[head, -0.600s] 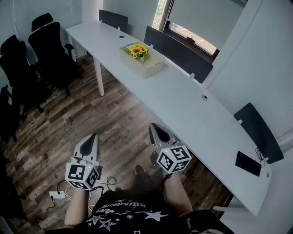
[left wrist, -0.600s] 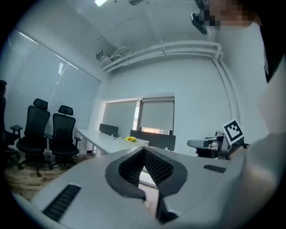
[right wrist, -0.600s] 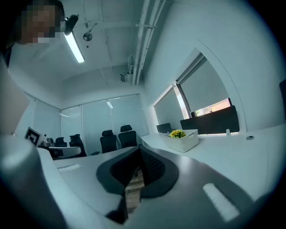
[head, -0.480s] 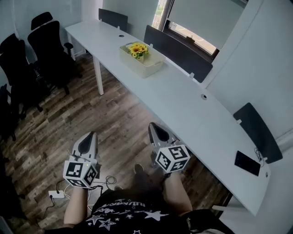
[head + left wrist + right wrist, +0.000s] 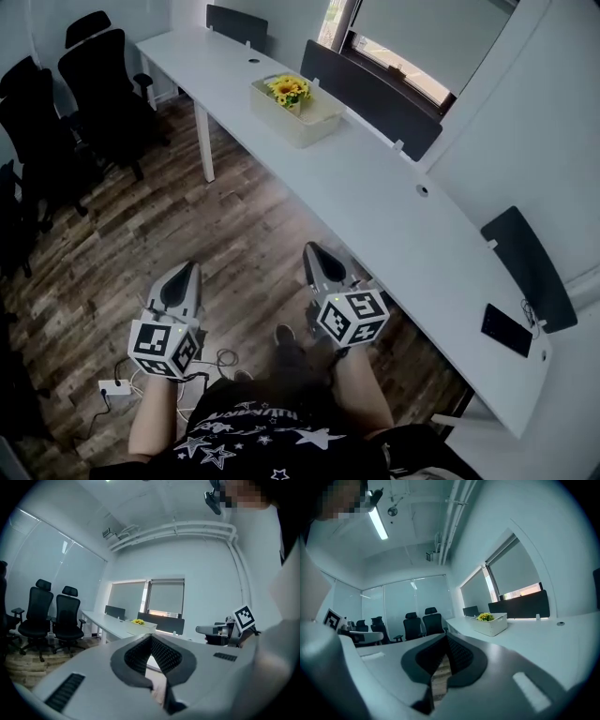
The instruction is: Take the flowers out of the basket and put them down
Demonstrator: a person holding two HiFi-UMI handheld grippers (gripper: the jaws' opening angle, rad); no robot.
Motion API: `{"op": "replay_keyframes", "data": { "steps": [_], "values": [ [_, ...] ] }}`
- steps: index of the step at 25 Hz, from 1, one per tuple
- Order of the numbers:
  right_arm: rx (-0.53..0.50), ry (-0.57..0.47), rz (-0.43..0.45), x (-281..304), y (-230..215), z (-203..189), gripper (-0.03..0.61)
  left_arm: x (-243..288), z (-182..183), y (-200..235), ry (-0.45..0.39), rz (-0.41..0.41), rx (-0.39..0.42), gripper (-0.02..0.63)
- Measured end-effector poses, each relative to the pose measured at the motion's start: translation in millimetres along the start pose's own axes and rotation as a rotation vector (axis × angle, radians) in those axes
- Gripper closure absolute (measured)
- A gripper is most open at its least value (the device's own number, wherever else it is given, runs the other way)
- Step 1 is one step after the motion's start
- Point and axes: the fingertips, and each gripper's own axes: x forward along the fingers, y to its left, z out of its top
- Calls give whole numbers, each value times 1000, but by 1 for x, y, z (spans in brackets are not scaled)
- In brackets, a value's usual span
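Note:
Yellow flowers stand in a cream basket on the long white table, far ahead of both grippers. My left gripper and my right gripper hang low over the wooden floor in front of the person, both shut and empty. In the left gripper view the flowers are small and distant beyond the shut gripper. The right gripper view shows the basket with the flowers on the table, past the shut gripper.
Black office chairs crowd the left side. Dark partition screens line the table's far edge. A black device lies at the table's right end. A power strip with cables lies on the floor by the person's feet.
The head view has shifted slightly, so the basket sits a little higher in the picture. Both grippers stay shut, low in front of the person.

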Motion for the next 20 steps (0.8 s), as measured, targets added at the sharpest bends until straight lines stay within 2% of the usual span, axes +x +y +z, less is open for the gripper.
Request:
{"op": "replay_keyframes", "data": {
  "steps": [4,7,10,16,20],
  "values": [
    [34,-101,-62,-12,-9,13,577,-4,-6,-1,14,-46,-40,604],
    [43,-90,-88,-18,-15,11,577,-4,-10,-2,26,-81,-55,604],
    [27,-55,-94,-17,-21,2,577,3,-13,3,34,-73,-46,604],
    [-66,-20,-154,8,-61,5,577,33,-16,11,44,-75,-67,604],
    [3,-54,-149,42,-94,19,577,61,-13,24,54,-58,-62,604]
  ]
}}
